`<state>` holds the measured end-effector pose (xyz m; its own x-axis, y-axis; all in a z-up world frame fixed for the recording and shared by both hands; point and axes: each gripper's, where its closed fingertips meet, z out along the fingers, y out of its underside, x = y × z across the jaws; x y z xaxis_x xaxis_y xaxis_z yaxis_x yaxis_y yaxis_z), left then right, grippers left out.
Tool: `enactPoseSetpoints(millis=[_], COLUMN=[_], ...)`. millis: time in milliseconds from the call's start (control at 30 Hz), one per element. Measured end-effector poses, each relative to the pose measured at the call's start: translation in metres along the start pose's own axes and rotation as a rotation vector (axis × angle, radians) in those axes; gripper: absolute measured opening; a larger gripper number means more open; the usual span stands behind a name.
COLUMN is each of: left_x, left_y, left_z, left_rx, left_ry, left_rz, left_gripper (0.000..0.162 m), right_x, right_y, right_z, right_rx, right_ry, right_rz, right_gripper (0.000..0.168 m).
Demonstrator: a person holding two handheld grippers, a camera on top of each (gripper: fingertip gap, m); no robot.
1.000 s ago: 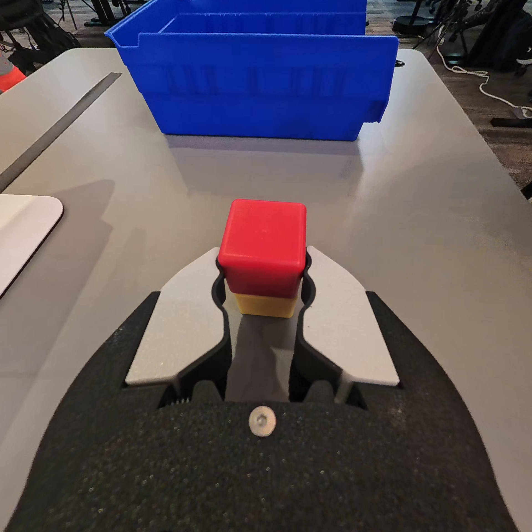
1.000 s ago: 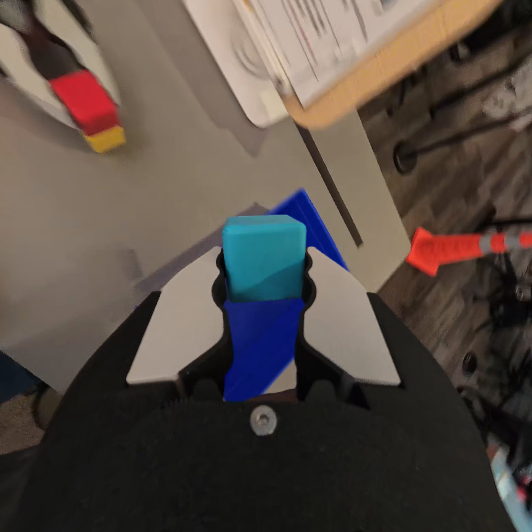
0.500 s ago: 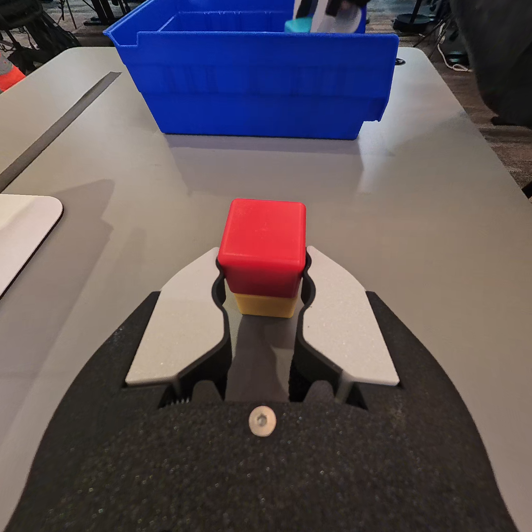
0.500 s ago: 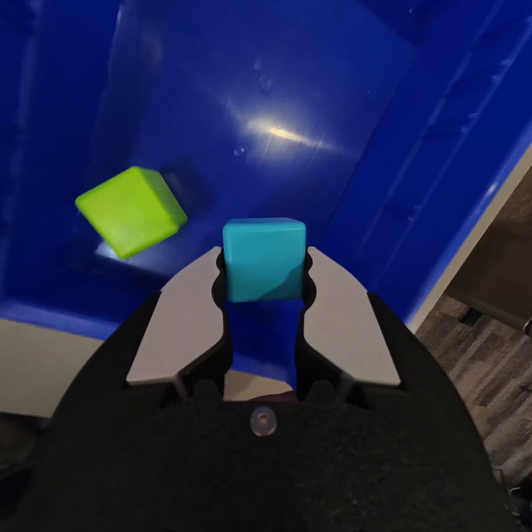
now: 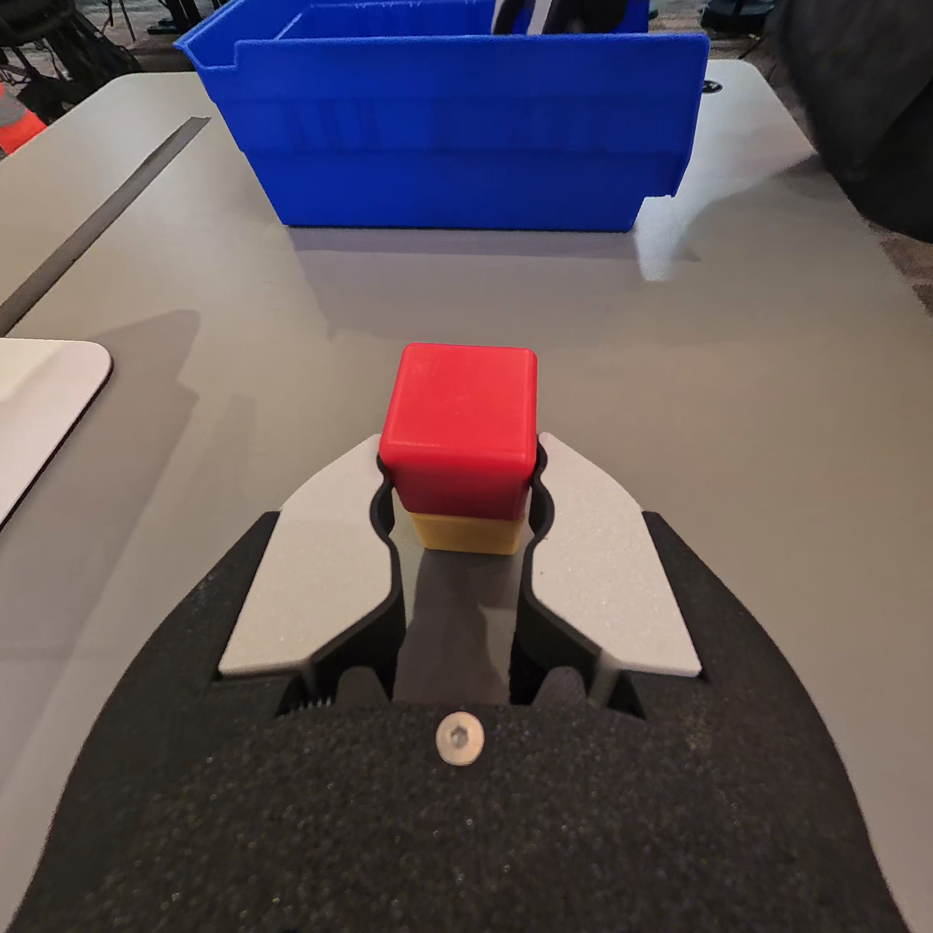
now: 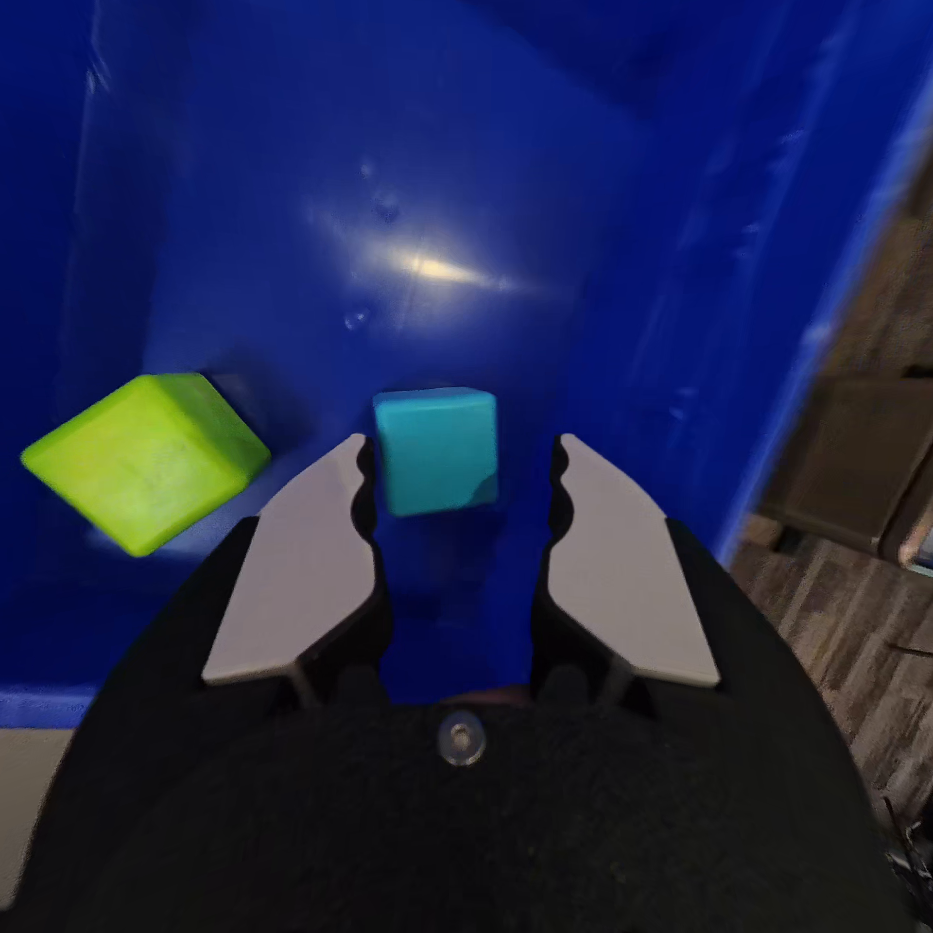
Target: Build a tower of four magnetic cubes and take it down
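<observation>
In the left wrist view my left gripper (image 5: 459,467) is shut on a red cube (image 5: 457,429) that sits on a yellow cube (image 5: 467,534) on the grey table (image 5: 656,404). In the right wrist view my right gripper (image 6: 462,454) is open over the inside of the blue bin (image 6: 454,202). A teal cube (image 6: 436,449) is between the spread fingers, close to the left one, with a clear gap to the right one, and is blurred. A lime green cube (image 6: 144,459) lies on the bin floor to the left. The right gripper (image 5: 530,12) shows above the bin in the left wrist view.
The blue bin (image 5: 454,141) stands at the far side of the table. A white board (image 5: 40,404) lies at the left edge. A dark strip (image 5: 101,202) runs along the table's left. Wooden floor (image 6: 833,580) shows to the right of the bin.
My right gripper carried the teal cube over the bin and opened; the cube has left the grasp. My left gripper and the red-on-yellow stack have not moved.
</observation>
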<state>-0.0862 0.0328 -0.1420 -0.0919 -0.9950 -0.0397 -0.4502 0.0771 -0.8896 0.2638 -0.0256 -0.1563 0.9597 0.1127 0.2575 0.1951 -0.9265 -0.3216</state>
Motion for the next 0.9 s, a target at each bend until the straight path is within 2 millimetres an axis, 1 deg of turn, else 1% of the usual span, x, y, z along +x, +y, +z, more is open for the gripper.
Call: enactPoseSetpoints(millis=[33, 67, 100, 133, 167, 200, 267, 333, 367, 433, 500, 533, 567, 600, 667, 733, 767, 800, 833, 900], left_x=[0.000, 0.000, -0.001, 0.000, 0.002, 0.002, -0.002, -0.001, -0.003, -0.003, -0.001, 0.000, 0.001, 0.003, 0.003, 0.002, 0.002, 0.001, 0.001, 0.000], left_y=[0.001, 0.002, 0.001, -0.001, -0.003, -0.004, -0.001, 0.004, 0.008, 0.016, 0.023, 0.029, 0.035, 0.039, 0.045, 0.044, 0.044, 0.044, 0.044, 0.043], left_z=[0.001, 0.001, 0.001, 0.000, -0.002, -0.005, -0.014, -0.022, -0.025, -0.025, -0.019, -0.014, -0.010, -0.006, 0.002, 0.009, 0.012, 0.014, 0.016, 0.017], left_rx=[-0.008, -0.015, -0.014, -0.002, 0.008, 0.002, -0.041, -0.073, -0.092, -0.114, -0.140, -0.169, -0.200, -0.228, -0.280, -0.298, -0.301, -0.306, -0.310, -0.310], left_ry=[-0.004, -0.011, -0.016, -0.011, 0.001, 0.000, -0.026, -0.026, -0.036, -0.034, -0.011, -0.006, 0.001, 0.007, 0.009, 0.001, -0.007, -0.013, -0.014, -0.015], left_rz=[0.005, 0.009, 0.009, 0.000, -0.015, -0.031, -0.058, -0.084, -0.091, -0.104, -0.112, -0.107, -0.101, -0.097, -0.087, -0.067, -0.055, -0.045, -0.037, -0.034], left_gripper=[0.053, 0.057, 0.058, 0.060, 0.061, 0.064, 0.075, 0.075, 0.075, 0.075, 0.074, 0.074, 0.074, 0.073, 0.073, 0.071, 0.066, 0.055, 0.050, 0.050], right_x=[0.004, 0.004, -0.001, -0.011, -0.029, -0.056, -0.120, -0.185, -0.213, -0.256, -0.290, -0.303, -0.313, -0.317, -0.317, -0.317, -0.315, -0.314, -0.313, -0.309], right_y=[-0.004, -0.008, -0.011, -0.014, -0.014, -0.010, 0.004, 0.024, 0.035, 0.056, 0.071, 0.078, 0.083, 0.085, 0.086, 0.087, 0.086, 0.086, 0.085, 0.082], right_z=[-0.015, -0.034, -0.056, -0.078, -0.100, -0.117, -0.140, -0.150, -0.153, -0.155, -0.168, -0.171, -0.172, -0.171, -0.169, -0.165, -0.163, -0.162, -0.161, -0.160], right_rx=[0.068, 0.158, 0.264, 0.393, 0.524, 0.641, 0.817, 0.907, 0.924, 0.927, 0.945, 0.926, 0.907, 0.904, 0.907, 0.895, 0.893, 0.892, 0.892, 0.906], right_ry=[0.046, 0.083, 0.097, 0.093, 0.047, -0.049, -0.306, -0.590, -0.703, -0.859, -1.028, -1.078, -1.080, -1.042, -1.001, -1.027, -1.034, -1.045, -1.048, -1.036], right_rz=[0.004, 0.008, 0.024, 0.052, 0.079, 0.090, 0.111, 0.142, 0.153, 0.172, 0.200, 0.180, 0.131, 0.084, 0.043, 0.054, 0.072, 0.080, 0.083, 0.090], right_gripper=[0.069, 0.069, 0.069, 0.068, 0.064, 0.063, 0.063, 0.063, 0.061, 0.060, 0.055, 0.055, 0.057, 0.057, 0.057, 0.058, 0.057, 0.057, 0.057, 0.057])
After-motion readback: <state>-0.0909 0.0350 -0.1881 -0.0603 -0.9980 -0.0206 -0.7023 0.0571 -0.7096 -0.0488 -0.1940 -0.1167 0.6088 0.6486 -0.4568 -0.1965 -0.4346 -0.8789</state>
